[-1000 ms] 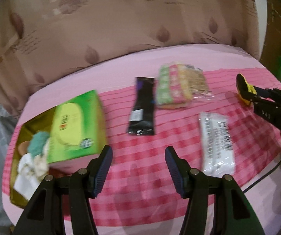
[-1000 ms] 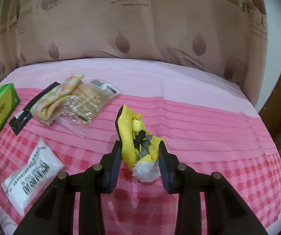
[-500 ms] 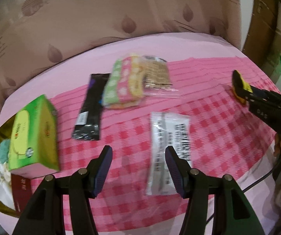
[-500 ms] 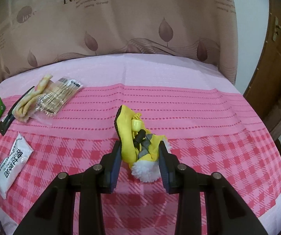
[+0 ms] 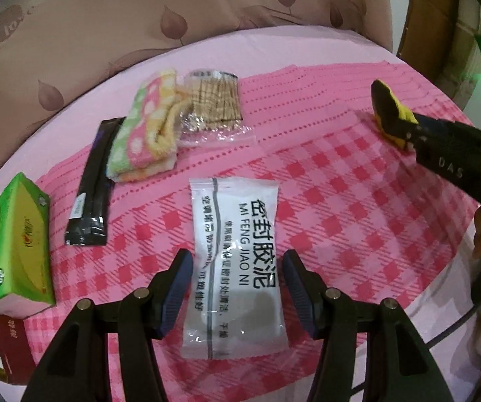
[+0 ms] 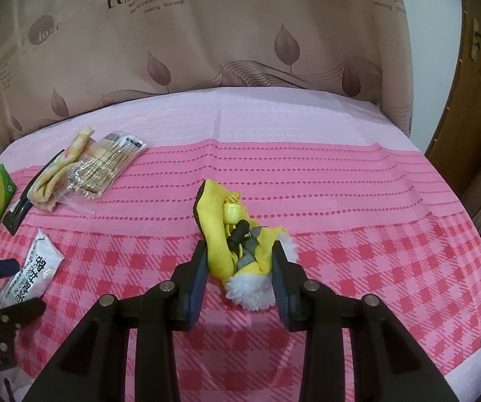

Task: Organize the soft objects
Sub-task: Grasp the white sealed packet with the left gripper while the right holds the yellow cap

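Left tool [image 5: 237, 281] moved over white pouch [image 5: 233, 251]; pompom [image 6: 248, 289] only right view.

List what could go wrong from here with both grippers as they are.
1. The left gripper is open over the white packet; the smooth, flat wrapper may slide away or buckle when the jaws close.
2. The right gripper is shut on the yellow slipper near its white pompom, so the long toe end could sag or swing.
3. Either gripper could snag the pink cloth.
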Demonstrator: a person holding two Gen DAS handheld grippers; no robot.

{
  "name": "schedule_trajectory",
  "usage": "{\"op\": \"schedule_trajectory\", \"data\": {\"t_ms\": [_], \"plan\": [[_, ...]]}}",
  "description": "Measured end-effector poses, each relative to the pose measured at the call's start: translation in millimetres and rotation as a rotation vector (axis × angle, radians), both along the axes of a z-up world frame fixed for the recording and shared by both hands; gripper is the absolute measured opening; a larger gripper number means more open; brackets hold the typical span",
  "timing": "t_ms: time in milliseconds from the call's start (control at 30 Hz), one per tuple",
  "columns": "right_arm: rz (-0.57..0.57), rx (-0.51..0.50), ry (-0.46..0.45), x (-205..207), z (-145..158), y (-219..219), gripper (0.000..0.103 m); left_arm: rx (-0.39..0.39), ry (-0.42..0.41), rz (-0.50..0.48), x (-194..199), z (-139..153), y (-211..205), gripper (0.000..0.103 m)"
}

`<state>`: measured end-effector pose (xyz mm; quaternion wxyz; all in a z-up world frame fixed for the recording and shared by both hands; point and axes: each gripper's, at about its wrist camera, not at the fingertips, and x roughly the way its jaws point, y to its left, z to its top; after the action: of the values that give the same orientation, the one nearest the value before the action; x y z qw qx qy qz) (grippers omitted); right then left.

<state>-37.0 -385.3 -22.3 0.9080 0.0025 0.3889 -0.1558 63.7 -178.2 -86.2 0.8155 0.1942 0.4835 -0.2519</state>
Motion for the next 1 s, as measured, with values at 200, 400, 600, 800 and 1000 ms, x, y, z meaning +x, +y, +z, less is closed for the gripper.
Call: {"op": "schedule_trajectory", "data": {"t_ms": [200, 400, 600, 800, 1000], "plan": [[-0.001, 0.007, 0.001, -1, 0, -1, 0.032, -0.036, 0.012, 0.008, 7, -6, 5, 0.067], [-0.001, 0.008, 0.002, 0, 0, -1, 0.032, -0.092, 0.034, 0.032, 19, -12, 14, 0.068], [0.0, 0.012, 0.003, 0, 0, -1, 0.033, -0.106, 0.024, 0.017, 18, -13, 16, 0.068], [0.002, 0.017, 0.006, 1, -1, -1, 0.033, -0.109, 0.018, 0.001, 14, -11, 14, 0.052], [0.002, 0.019, 0.007, 1, -1, -2, 0.033, -0.086, -0.014, -0.022, 7, -9, 11, 0.051]]}}
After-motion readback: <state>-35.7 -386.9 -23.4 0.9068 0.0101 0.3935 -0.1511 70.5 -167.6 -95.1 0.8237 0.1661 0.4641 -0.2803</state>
